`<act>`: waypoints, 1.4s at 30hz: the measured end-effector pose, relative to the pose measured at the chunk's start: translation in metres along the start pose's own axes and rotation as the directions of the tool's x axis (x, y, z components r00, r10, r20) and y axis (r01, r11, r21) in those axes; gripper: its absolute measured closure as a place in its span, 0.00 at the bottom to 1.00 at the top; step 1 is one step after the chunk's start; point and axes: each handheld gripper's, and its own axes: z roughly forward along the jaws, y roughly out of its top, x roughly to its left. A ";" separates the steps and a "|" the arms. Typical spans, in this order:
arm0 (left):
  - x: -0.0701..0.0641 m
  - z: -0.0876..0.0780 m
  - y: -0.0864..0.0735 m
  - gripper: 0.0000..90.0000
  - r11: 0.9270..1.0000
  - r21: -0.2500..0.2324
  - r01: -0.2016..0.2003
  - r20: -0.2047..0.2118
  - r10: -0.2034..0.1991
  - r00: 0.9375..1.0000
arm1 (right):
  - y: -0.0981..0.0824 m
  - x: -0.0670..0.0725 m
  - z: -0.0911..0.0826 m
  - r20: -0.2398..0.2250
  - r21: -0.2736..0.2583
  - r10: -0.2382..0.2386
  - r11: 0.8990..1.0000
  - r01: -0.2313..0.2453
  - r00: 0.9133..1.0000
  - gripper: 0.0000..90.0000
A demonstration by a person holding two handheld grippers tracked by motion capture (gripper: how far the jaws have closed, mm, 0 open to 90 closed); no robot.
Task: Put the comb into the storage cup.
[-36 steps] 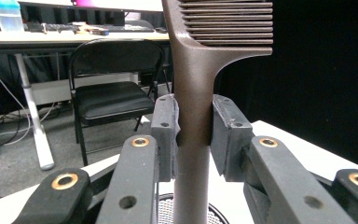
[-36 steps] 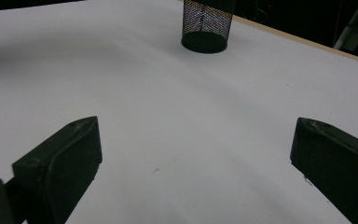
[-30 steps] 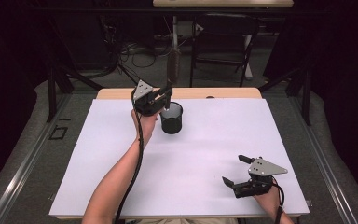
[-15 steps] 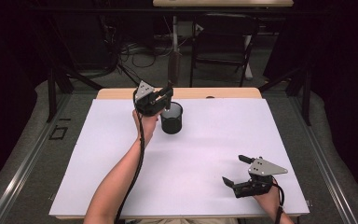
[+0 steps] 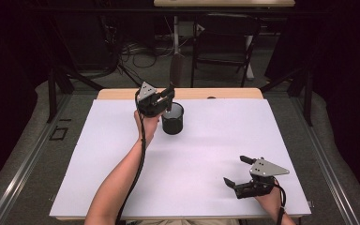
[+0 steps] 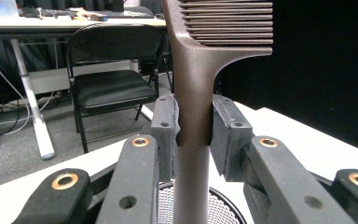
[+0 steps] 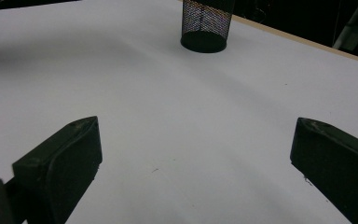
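Clamping the comb [image 6: 193,88] by its handle, the left gripper [image 6: 192,128] is holding it upright directly over the mesh cup [image 5: 173,118] below for insertion, while the right gripper [image 5: 243,171] is idling with jaws apart.

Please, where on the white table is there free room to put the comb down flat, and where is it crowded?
The white table is bare between the mesh cup and the right gripper, and along its right side. It is crowded only at the far edge, where the left gripper holds the comb above the cup.
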 end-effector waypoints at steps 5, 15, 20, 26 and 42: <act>0.000 0.002 -0.002 0.81 1.000 0.015 -0.010 0.003 0.010 1.000 | 0.000 0.000 0.000 0.000 0.001 -0.001 1.000 0.001 1.000 0.02; -0.001 0.004 -0.006 0.81 0.999 0.044 -0.023 0.009 0.023 1.000 | 0.000 0.000 0.000 0.000 0.002 0.003 1.000 -0.003 1.000 0.02; -0.001 0.006 -0.007 0.81 0.998 0.055 -0.023 0.015 0.023 1.000 | 0.000 -0.001 0.000 0.001 0.002 -0.004 1.000 0.004 1.000 0.02; -0.001 0.007 -0.008 0.81 0.998 0.065 -0.025 0.018 0.024 1.000 | 0.000 0.000 -0.001 0.001 0.002 -0.005 1.000 0.005 1.000 0.02; 0.001 0.010 -0.017 0.81 0.991 0.121 -0.048 0.031 0.045 0.999 | 0.000 -0.001 0.000 0.003 0.004 -0.003 1.000 0.003 1.000 0.02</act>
